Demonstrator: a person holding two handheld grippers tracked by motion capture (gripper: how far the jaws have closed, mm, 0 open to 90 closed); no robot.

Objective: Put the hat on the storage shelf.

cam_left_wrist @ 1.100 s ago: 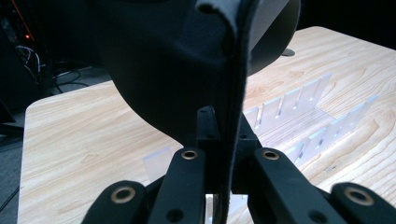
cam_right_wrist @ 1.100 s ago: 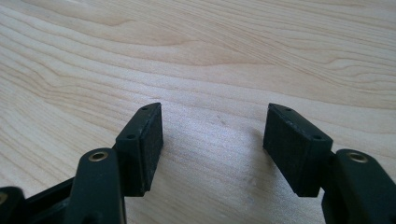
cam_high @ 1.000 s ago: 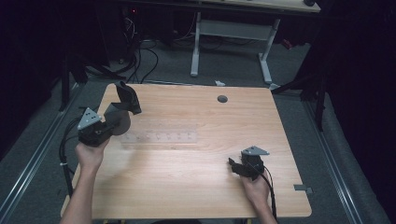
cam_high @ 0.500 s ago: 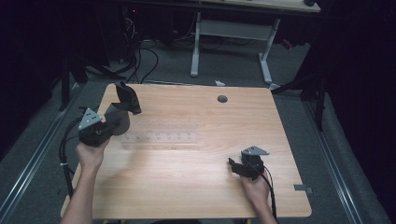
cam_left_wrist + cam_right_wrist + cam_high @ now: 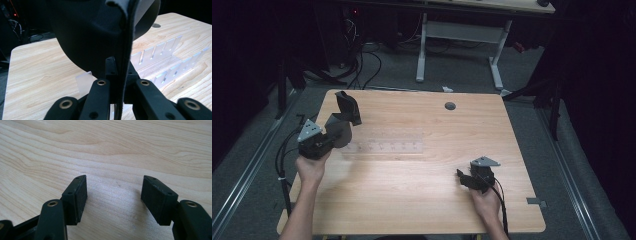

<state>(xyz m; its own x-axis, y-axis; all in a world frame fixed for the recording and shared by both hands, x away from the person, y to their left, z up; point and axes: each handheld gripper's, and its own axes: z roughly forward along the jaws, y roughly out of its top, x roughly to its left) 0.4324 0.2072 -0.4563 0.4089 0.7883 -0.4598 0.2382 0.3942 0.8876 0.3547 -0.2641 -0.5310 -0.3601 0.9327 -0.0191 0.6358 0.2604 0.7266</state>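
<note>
- At table's left edge, in high view, the left hand (image 5: 312,167) is gripping the left gripper (image 5: 343,114), forearm coming up from bottom edge, wrist angled so the tool is pointing up and toward the far side.
- Left gripper is clamping a dark cup-like holder (image 5: 338,131) by its wall; in left gripper view the jaws are pinching the thin rim of that holder (image 5: 92,37), which is tilting w/ its open mouth facing away, lifted off the wood.
- Just beside the holder, a clear plastic slotted rack (image 5: 384,145) is lying flat on the table (image 5: 412,200), left of centre; in left gripper view the rack (image 5: 162,62) is showing upright dividers behind the holder.
- Near table's front right, the right hand (image 5: 486,202) is holding the right gripper (image 5: 463,179) low over bare wood, pointing left, cable trailing back along the forearm.
- Right gripper (image 5: 113,192) is standing w/ jaws spread apart, nothing between the pads, wood grain showing in the gap.
- A small round grommet (image 5: 450,106) is sitting near the far edge, well apart from both tools.
- Vs. the frames 1.0 s and 0.5 s ago: both hands, the holder and the rack are sitting in the same spots; no shift I can make out.
</note>
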